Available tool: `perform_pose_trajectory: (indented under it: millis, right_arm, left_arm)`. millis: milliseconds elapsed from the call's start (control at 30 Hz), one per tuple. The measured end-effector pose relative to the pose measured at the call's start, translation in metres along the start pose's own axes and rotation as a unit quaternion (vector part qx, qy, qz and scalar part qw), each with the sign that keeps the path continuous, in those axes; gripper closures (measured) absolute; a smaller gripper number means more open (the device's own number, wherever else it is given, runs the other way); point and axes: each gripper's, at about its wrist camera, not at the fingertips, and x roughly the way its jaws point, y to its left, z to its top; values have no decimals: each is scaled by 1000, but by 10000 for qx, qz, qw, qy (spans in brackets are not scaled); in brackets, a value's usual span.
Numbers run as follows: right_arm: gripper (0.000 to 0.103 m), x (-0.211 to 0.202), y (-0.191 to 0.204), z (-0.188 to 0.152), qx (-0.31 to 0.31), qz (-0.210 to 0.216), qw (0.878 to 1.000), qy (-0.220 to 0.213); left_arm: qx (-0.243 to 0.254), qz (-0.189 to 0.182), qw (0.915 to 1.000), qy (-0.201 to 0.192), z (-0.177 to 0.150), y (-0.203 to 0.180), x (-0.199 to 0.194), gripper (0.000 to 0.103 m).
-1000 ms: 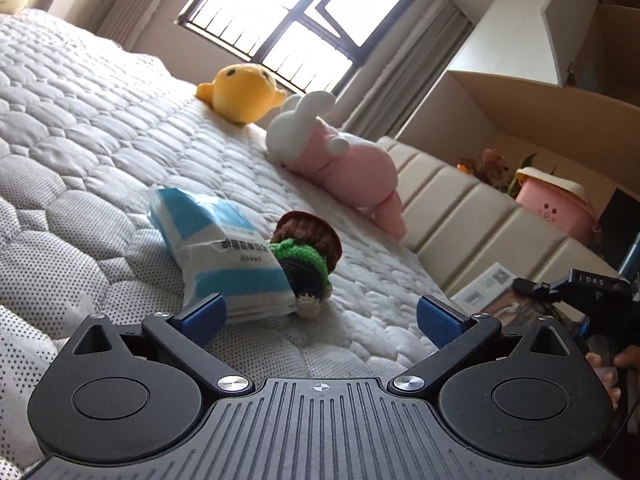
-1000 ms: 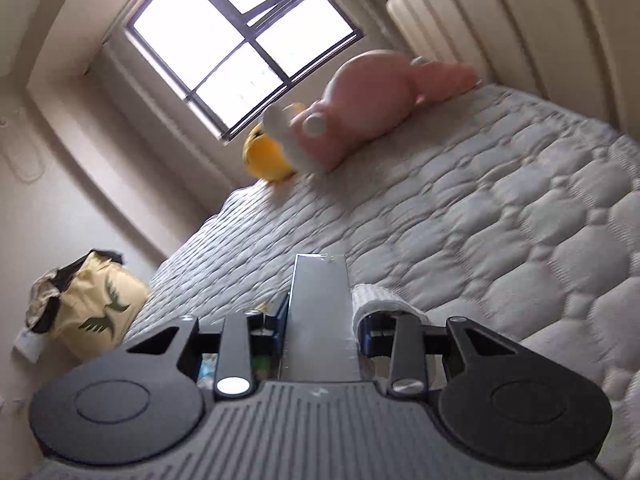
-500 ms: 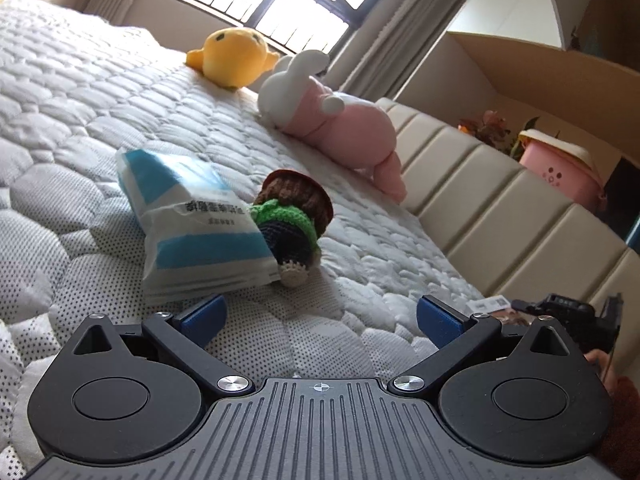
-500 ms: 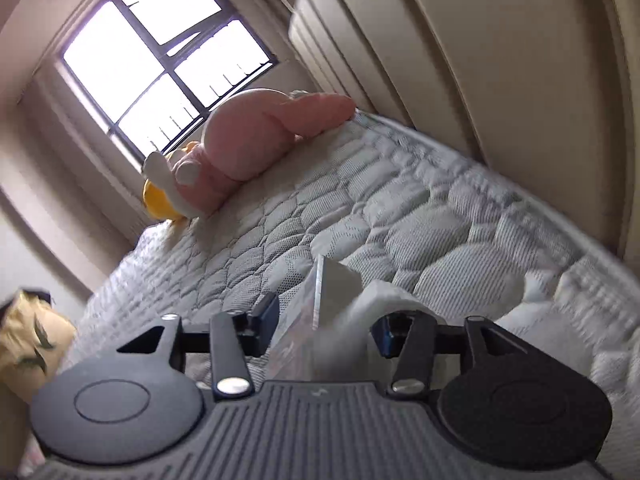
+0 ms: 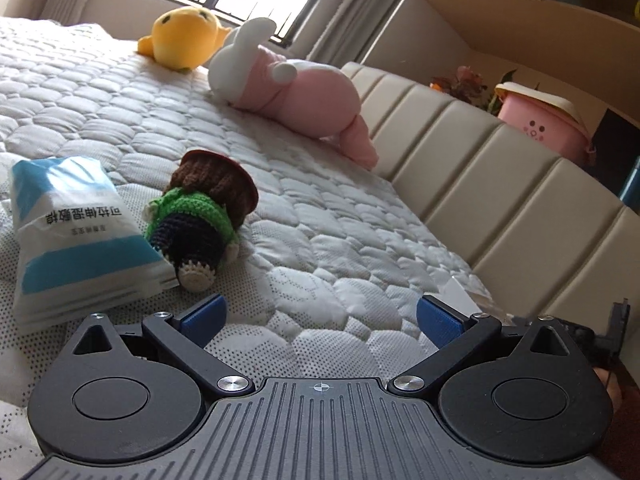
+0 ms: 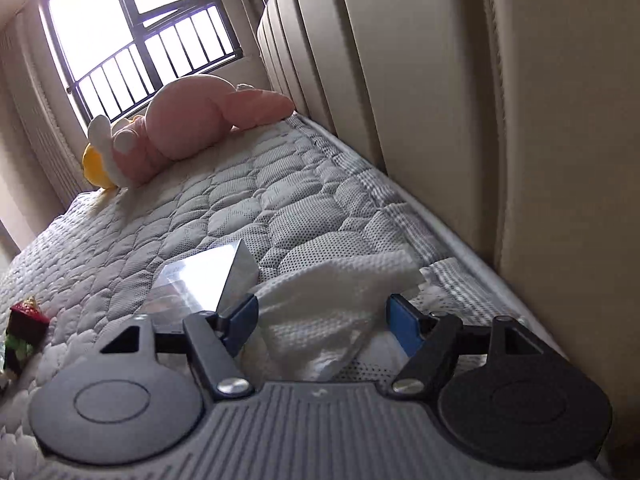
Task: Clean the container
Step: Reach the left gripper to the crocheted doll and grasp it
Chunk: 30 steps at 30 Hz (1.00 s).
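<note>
Quilted grey-white mattress (image 5: pixel 120 92) runs along a beige padded headboard (image 5: pixel 500 184), carrying a pink plush rabbit (image 5: pixel 288 92) and a yellow plush (image 5: pixel 180 42) near the window, then a blue-and-white packet (image 5: pixel 76 236) touching a crocheted doll (image 5: pixel 200 216). Near the headboard edge a clear plastic container (image 6: pixel 204 280) lies on the mattress just beside a white cloth (image 6: pixel 332 312). Right claw (image 6: pixel 324 320) is released, its blue fingers either side of the cloth with the container against the left one, while the left claw (image 5: pixel 320 316) hovers spread wide, empty.
</note>
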Motion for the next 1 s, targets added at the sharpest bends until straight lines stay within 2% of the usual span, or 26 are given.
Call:
perform_pose_trajectory:
  millis: [33, 67, 100, 133, 233, 333, 433, 500, 533, 633, 700, 733, 800, 833, 900, 933, 1000]
  right_arm:
    - [73, 11, 1, 1, 17, 158, 9999, 18]
    - [98, 15, 4, 3, -27, 315, 9995, 60]
    - [97, 18, 7, 8, -46, 513, 9986, 93]
    - [97, 14, 10, 12, -41, 609, 9981, -70]
    - [97, -25, 29, 34, -264, 781, 9929, -859]
    - [97, -78, 54, 58, -446, 1274, 9739, -1824]
    - [96, -111, 84, 55, -797, 1630, 9510, -2503]
    - [96, -110, 98, 43, -812, 1996, 9444, -2482]
    - [96, -102, 103, 34, -661, 2274, 9430, -2338]
    - [96, -67, 111, 6, -127, 3007, 9385, -1691]
    - [96, -45, 116, -14, 76, 3204, 9386, -1275]
    - [96, -35, 119, -23, 112, 3226, 9402, -1087]
    - [96, -26, 122, -33, 26, 3231, 9422, -886]
    - [92, -24, 122, -37, -16, 3224, 9430, -831]
    - [91, -27, 117, -37, 25, 3196, 9434, -883]
    - [91, -28, 114, -37, 46, 3183, 9436, -910]
    - [91, -30, 105, -32, 193, 3180, 9432, -943]
  left_arm:
    - [72, 65, 10000, -2, 1, -1, -1, 0]
    - [143, 146, 9998, -15, 3, -2, -4, 0]
    - [205, 234, 9995, -45, 6, -2, -6, 0]
    - [264, 323, 9991, -80, 9, -2, -9, 0]
    - [437, 492, 9976, -212, 23, -3, -11, 0]
    - [804, 682, 9940, -292, 40, -9, -3, 0]
    - [1254, 1263, 9838, -222, 56, -15, 21, 0]
    - [1512, 1656, 9745, 36, 68, -17, 45, 0]
    - [1618, 1835, 9693, 256, 73, -18, 61, 0]
    - [1825, 2356, 9495, 979, 84, -14, 106, 0]
    - [1804, 2522, 9413, 1334, 85, -7, 129, 0]
    - [1714, 2424, 9443, 1421, 83, -3, 134, 0]
    - [1411, 2071, 9574, 1432, 79, 7, 136, 0]
    - [1363, 2020, 9602, 1367, 78, 9, 134, 2]
    - [1382, 1954, 9634, 1208, 77, 9, 127, 10]
    - [1390, 1833, 9661, 1174, 78, 6, 123, 24]
    - [1393, 1527, 9716, 1149, 79, 0, 114, 25]
